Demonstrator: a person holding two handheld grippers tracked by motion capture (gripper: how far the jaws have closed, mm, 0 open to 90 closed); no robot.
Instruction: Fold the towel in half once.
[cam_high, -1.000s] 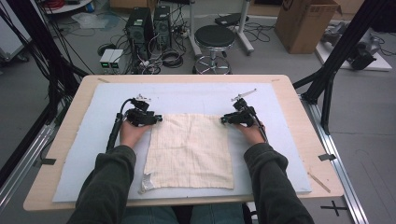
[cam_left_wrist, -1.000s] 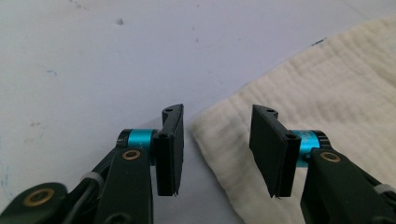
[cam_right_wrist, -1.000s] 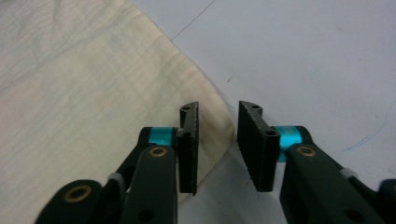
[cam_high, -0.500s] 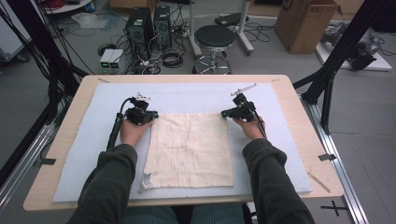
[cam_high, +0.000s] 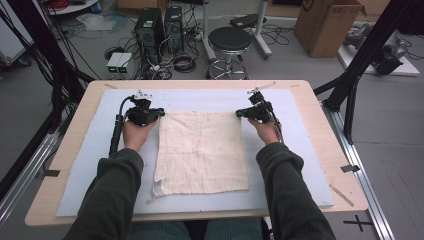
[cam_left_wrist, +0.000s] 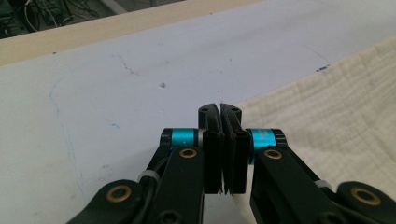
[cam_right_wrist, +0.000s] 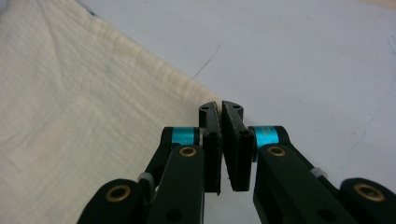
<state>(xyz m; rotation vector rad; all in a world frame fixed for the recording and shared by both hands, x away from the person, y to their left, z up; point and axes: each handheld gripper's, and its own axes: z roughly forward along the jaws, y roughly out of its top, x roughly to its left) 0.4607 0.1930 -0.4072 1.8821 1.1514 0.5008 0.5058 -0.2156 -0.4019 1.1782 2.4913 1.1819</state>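
A lab; computer towers (cam_high: 160, 25), tangled cables (cam_high: 182, 62), black frame struts (cam_high: 372, 47) and cardboard box (cam_high: 325, 25) surround the table (cam_high: 320, 107).

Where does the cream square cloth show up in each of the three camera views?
High view: the cream square cloth lies mid-table on the pale blue mat, between the two hands.
Left gripper view: cloth fills the right side, its corner at the shut left tool.
Right gripper view: cloth fills the left side, its corner at the shut right tool.
Shared landmark: the mat.
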